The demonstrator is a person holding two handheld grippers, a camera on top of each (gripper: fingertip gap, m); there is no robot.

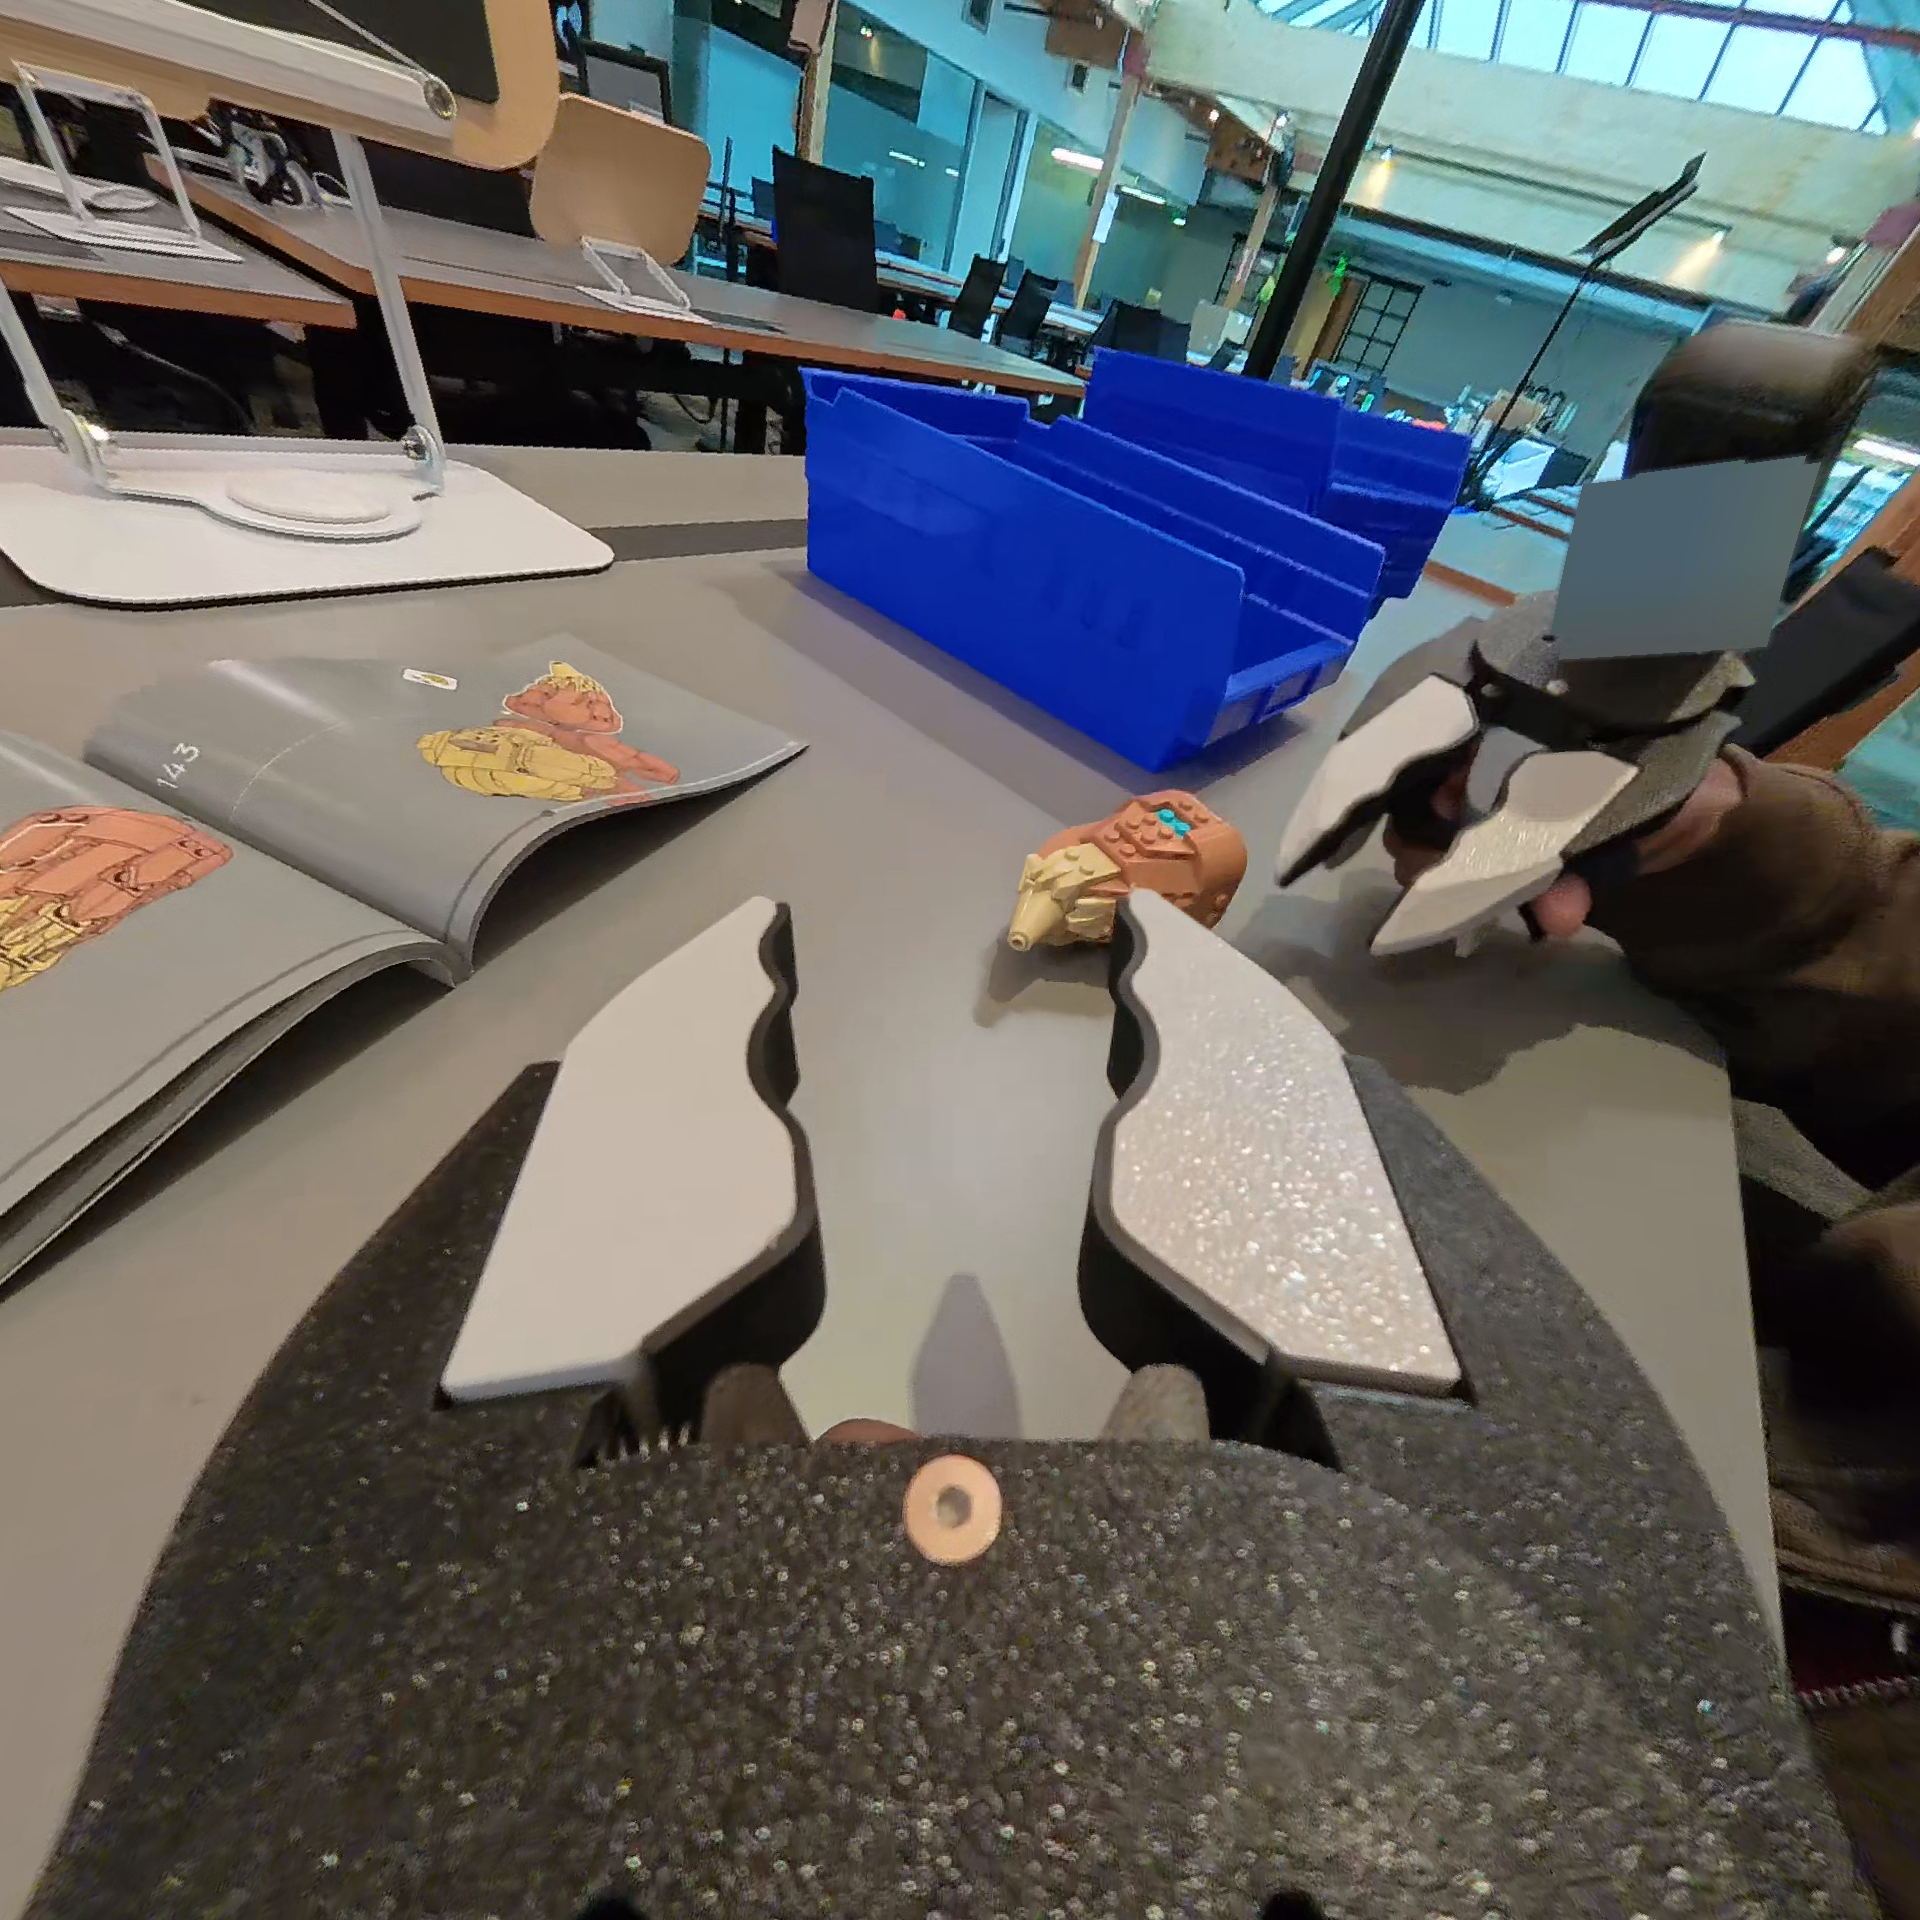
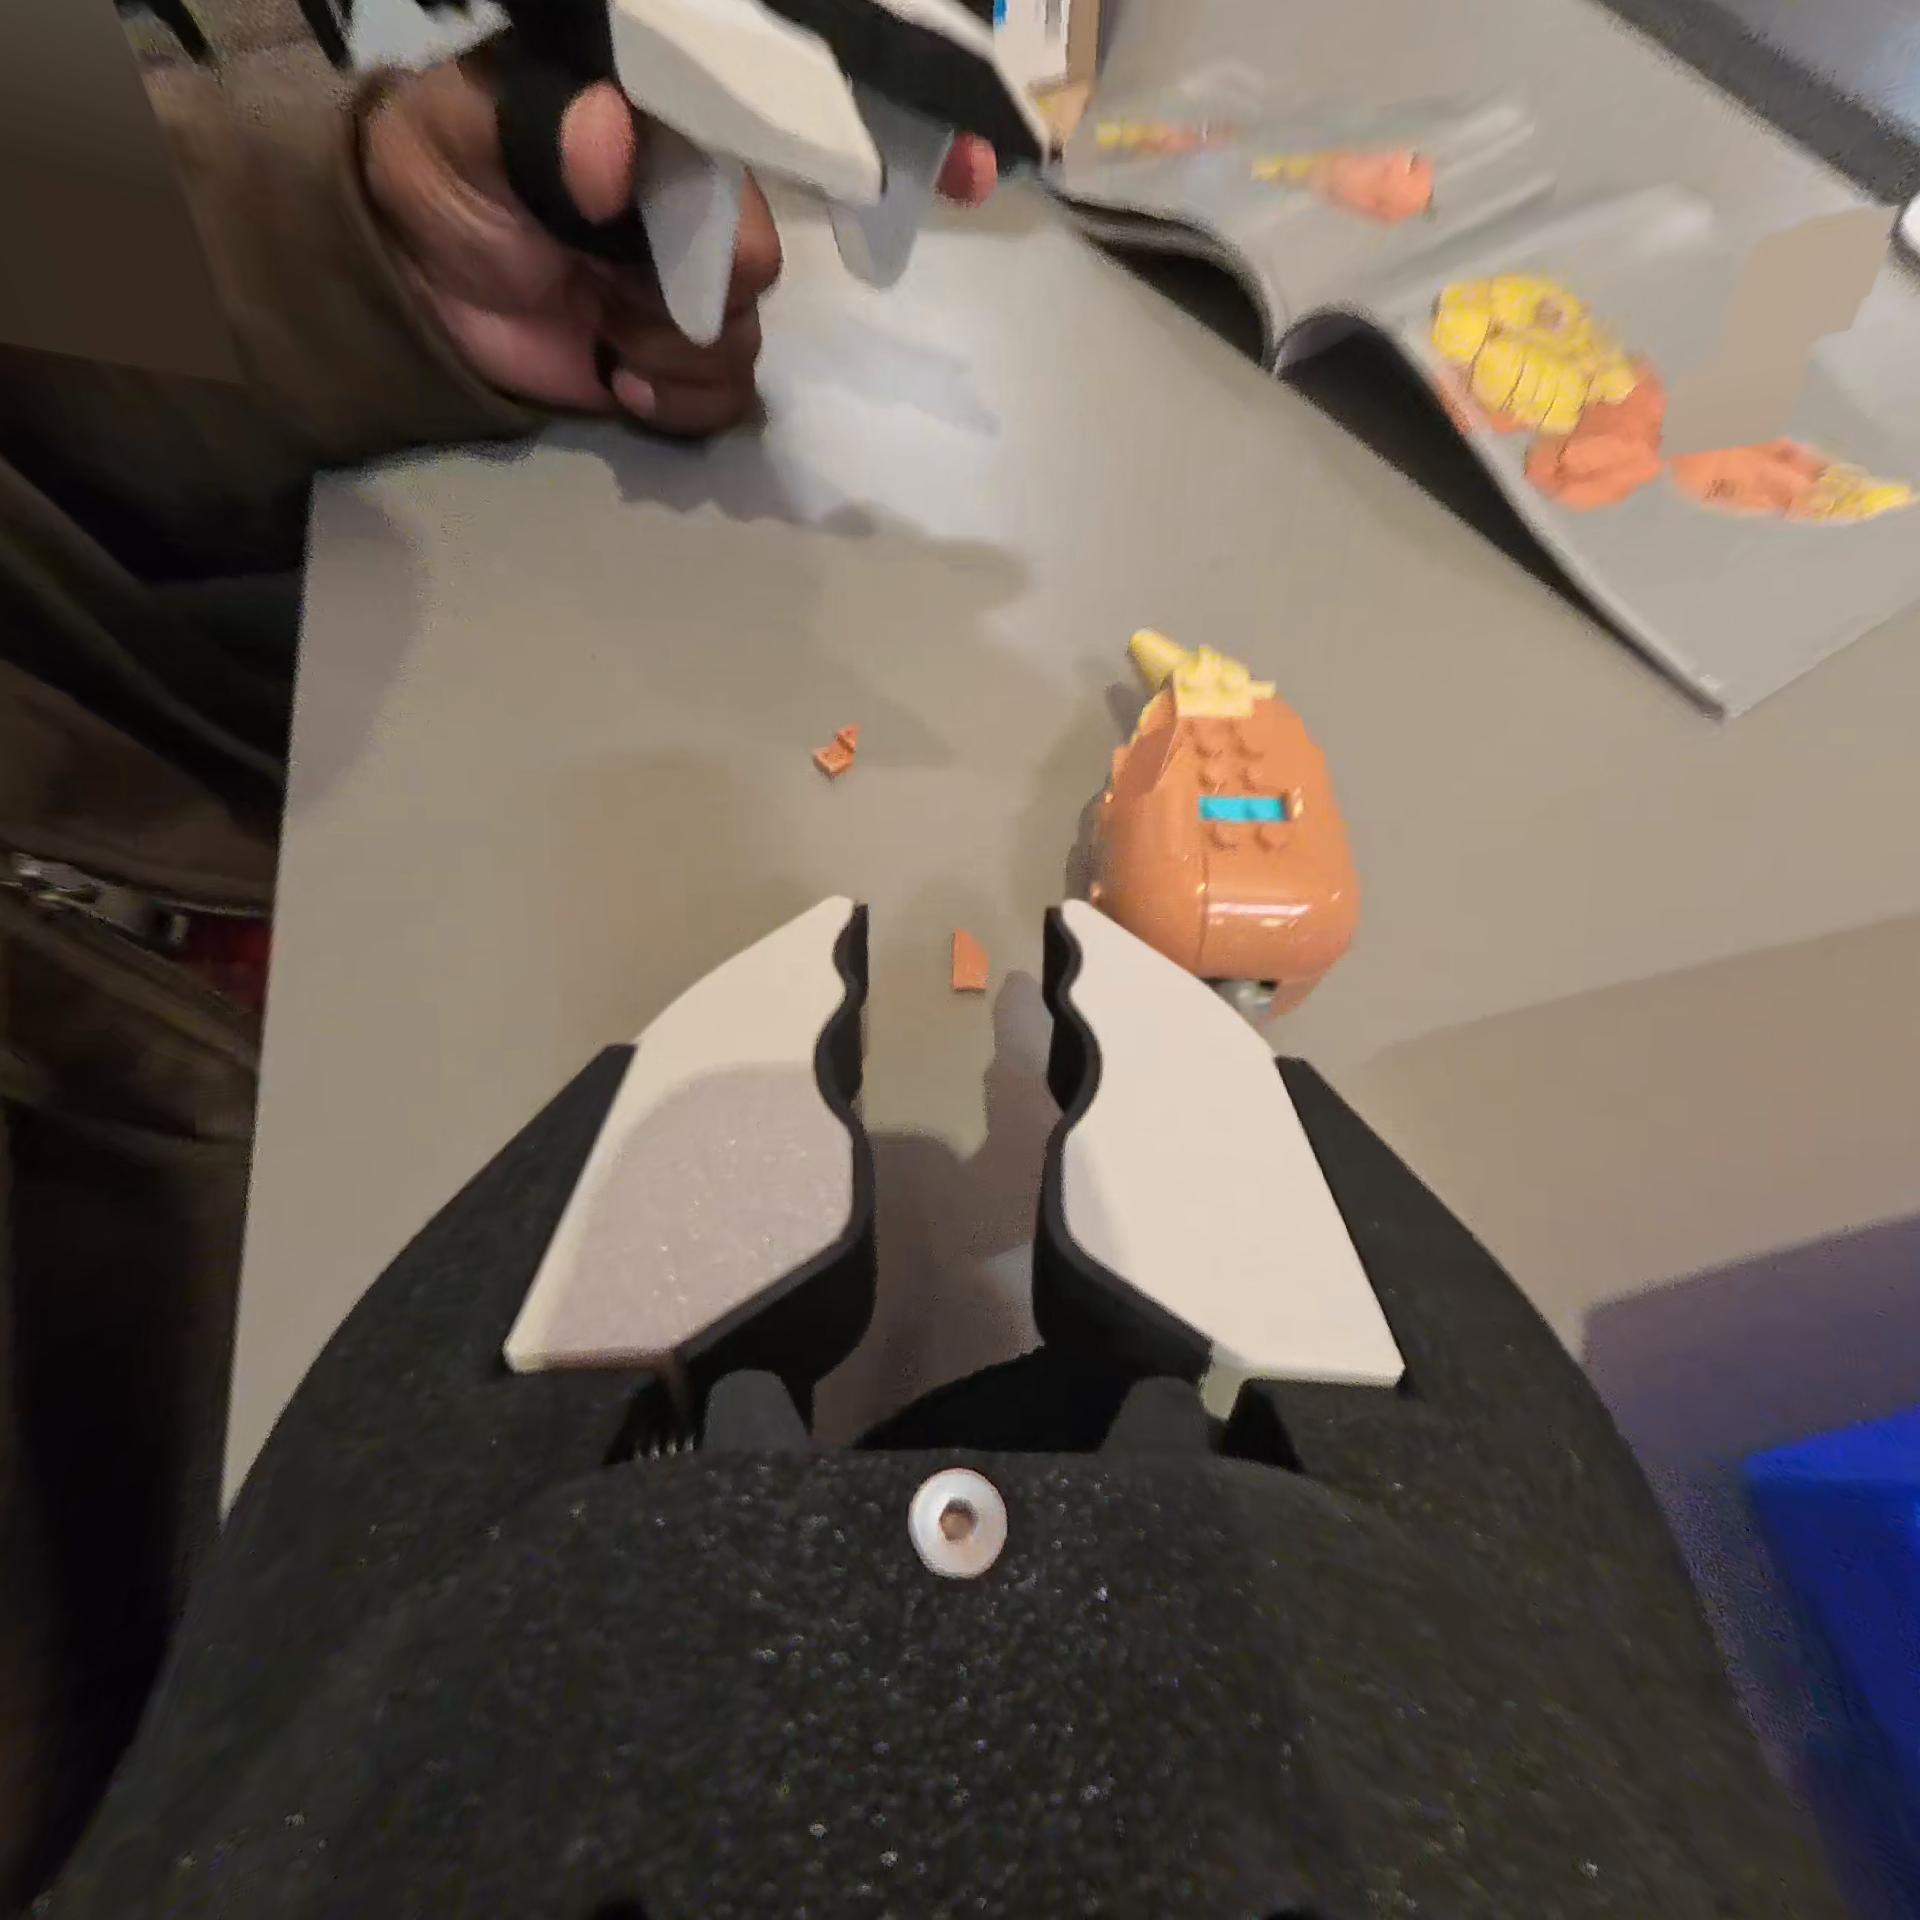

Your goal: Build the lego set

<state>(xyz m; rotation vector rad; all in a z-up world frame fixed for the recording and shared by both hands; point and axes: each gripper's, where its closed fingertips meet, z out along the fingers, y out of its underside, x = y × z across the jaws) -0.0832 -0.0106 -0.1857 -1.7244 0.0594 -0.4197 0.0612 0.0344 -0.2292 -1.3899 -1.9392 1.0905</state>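
Model: a part-built lego model (image 2: 1226, 842), orange-brown with tan pieces at one end and a teal strip on top, is lying on its side on the tabletop (image 2: 623, 644), not far from the edge nearest the person.
Loose pieces: a small orange wedge (image 2: 968, 961) is lying just beside the model, toward the person's edge; a second orange bit (image 2: 837, 752) is sitting a little farther along, apart from the model. Neither is attached.
Progress: judging by the studs showing bare on top and the two pieces lying loose, the body is looking largely assembled while at least these bits are waiting to go on; how many more steps remain I cannot tell.
Right hand-held gripper (image 2: 956, 925): its fingers are standing spread with nothing between them, hovering over the wedge, close beside the model.
Left hand-held gripper (image 1: 951, 920): also spread and carrying nothing, with its right fingertip right by the model in its own view; contact cannot be made out.
Booklet (image 1: 416, 810): lying open farther in from the model, showing drawings of the orange and yellow build.
Bins (image 1: 1091, 561): blue bins are standing toward the far side of the tabletop, well apart from the model.
Next, likely: picking up the wedge.
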